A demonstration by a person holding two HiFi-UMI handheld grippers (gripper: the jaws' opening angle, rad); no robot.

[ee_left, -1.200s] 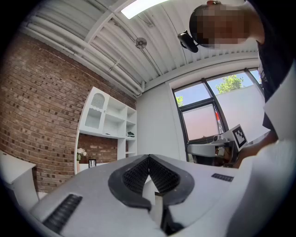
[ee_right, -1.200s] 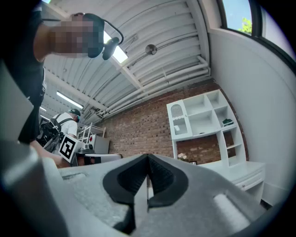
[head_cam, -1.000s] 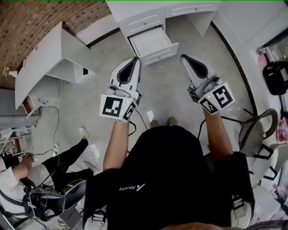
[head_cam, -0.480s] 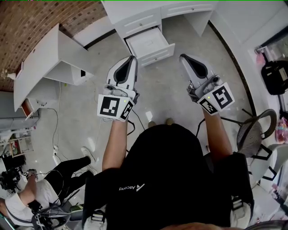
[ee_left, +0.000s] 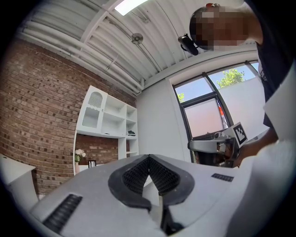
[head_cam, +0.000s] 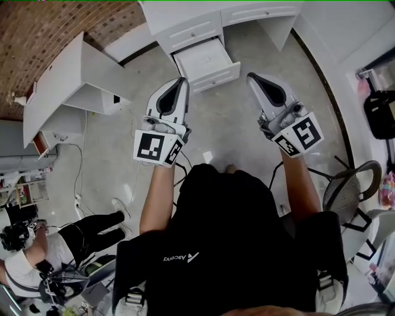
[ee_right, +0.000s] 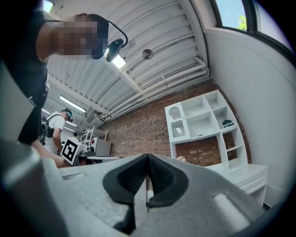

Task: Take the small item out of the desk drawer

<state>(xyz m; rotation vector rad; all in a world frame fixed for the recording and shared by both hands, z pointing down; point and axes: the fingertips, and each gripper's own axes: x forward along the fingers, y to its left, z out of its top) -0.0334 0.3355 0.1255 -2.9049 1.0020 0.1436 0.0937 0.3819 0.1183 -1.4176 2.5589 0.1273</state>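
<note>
The white desk (head_cam: 185,15) stands at the top of the head view. Its upper drawer (head_cam: 205,60) is pulled open; the inside looks white and I cannot make out any small item in it. My left gripper (head_cam: 182,81) is held up in front of me, short of the drawer, shut and empty. My right gripper (head_cam: 252,78) is level with it to the right, also shut with nothing in it. In the left gripper view the left gripper (ee_left: 149,158) points up at ceiling and shelves; in the right gripper view the right gripper (ee_right: 147,157) does the same.
A white shelf unit (head_cam: 68,80) stands at the left by the brick wall. A round chair (head_cam: 352,182) is at the right, with a black bag (head_cam: 379,111) beyond it. Another person (head_cam: 37,259) sits at the lower left among cables on the grey floor.
The desk and drawer have slid slightly up and left in the head view. The person at the lower left has shifted. Both grippers hold almost the same pose, still shut.
</note>
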